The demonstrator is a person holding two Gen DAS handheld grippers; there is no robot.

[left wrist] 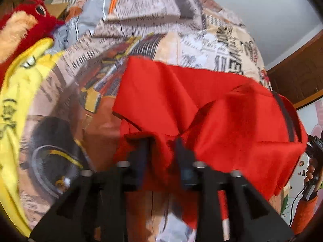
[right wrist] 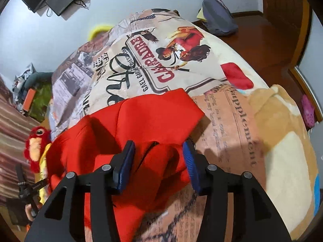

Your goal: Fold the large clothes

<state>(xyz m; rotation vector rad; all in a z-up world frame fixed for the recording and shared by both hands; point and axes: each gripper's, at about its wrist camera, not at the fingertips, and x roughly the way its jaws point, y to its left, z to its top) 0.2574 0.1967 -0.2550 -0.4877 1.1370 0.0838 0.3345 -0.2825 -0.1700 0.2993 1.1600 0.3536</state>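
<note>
One red garment lies crumpled on one printed bedspread, with two grippers over it, left gripper and right gripper, each partly parted, cloth between unpressed pads; two plush toys, red and yellow, alongside.

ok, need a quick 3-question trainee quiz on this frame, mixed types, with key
1. True or false: the right gripper has its pads pressed shut on the red garment.
2. What lies under the red garment? A) bare wooden floor B) printed bedspread C) striped rug
3. Fill in: left of the garment in the left wrist view lie a yellow plush and a ___ plush toy.

Key: 1 false; 2 B; 3 red
</note>
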